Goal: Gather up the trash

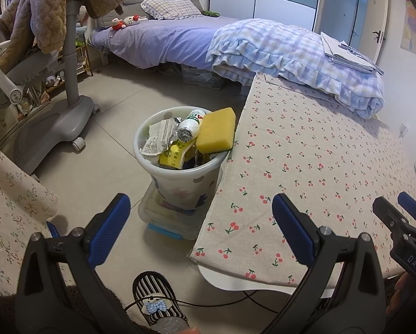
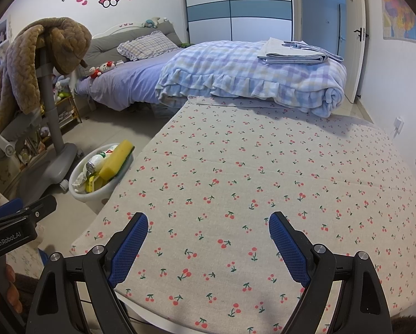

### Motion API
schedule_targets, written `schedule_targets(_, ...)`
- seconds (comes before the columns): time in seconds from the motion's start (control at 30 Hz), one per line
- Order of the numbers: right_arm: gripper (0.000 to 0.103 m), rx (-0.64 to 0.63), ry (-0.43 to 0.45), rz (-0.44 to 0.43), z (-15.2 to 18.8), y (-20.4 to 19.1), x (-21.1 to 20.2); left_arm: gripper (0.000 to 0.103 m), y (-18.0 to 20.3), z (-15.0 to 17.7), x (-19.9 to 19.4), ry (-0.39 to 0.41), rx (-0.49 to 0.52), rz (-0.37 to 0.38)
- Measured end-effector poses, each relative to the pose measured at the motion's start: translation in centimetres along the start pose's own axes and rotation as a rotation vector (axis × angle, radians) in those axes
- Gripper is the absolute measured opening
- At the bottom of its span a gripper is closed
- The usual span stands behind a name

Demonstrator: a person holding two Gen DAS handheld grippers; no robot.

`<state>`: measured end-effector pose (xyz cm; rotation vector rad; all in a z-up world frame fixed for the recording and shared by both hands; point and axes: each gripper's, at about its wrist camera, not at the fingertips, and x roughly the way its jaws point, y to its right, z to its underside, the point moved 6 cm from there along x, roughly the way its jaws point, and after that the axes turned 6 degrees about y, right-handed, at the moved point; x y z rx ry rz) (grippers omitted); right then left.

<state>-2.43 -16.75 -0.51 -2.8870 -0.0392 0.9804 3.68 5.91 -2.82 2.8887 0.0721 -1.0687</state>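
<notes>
A white trash bin (image 1: 180, 178) stands on the floor beside the table's left edge, on a clear plastic box (image 1: 166, 220). It holds a yellow sponge (image 1: 216, 130), a white bottle (image 1: 189, 128), crumpled paper (image 1: 159, 136) and a yellow wrapper (image 1: 174, 157). The bin also shows in the right wrist view (image 2: 92, 192), with the sponge (image 2: 117, 160) leaning on its rim. My left gripper (image 1: 201, 217) is open and empty, in front of the bin. My right gripper (image 2: 208, 233) is open and empty above the cherry-print tablecloth (image 2: 263, 167).
A grey wheeled chair base (image 1: 63, 122) with a brown blanket (image 1: 57, 8) stands left of the bin. A bed with a checked quilt (image 1: 291, 53) lies behind the table. A striped slipper (image 1: 157, 300) and a cable lie on the floor near me.
</notes>
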Motion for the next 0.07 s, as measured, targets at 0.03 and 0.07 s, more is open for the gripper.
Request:
schedule_targets(0.03, 0.090, 0.001, 0.000, -0.001, -0.01, 0.00, -0.03, 0.101, 0.17, -0.04, 0.02, -0.003, 0.003, 0.002)
schedule_targets(0.07, 0.090, 0.003, 0.001, -0.001, -0.01, 0.02, -0.03, 0.101, 0.16, -0.01, 0.06, -0.006, 0.003, 0.004)
